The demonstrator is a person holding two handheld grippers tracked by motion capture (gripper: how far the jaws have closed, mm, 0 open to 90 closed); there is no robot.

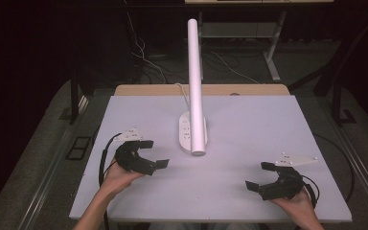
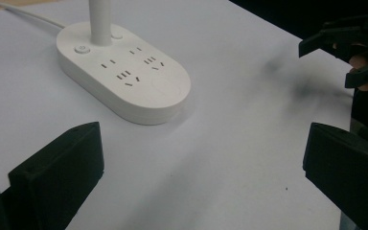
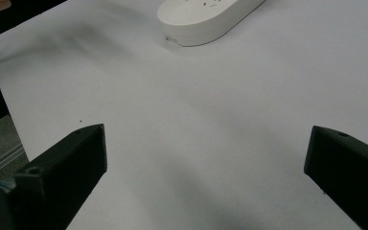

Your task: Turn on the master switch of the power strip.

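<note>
White socket base [image 1: 192, 132] lies ahead-right of left gripper [image 1: 154, 154], long axis running away; left nearer than right gripper [image 1: 260, 175]. Both 2 grippers agape, empty.

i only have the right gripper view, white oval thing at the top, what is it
Observer: A power strip with sockets on top and a white post rising from it.
Operator: is the left hand-held gripper near it
Observer: The left hand-held gripper is left of the strip, apart from it, jaws open.
Operator: any cable on the strip
Observer: Yes, a white cord runs off its far end.
</note>
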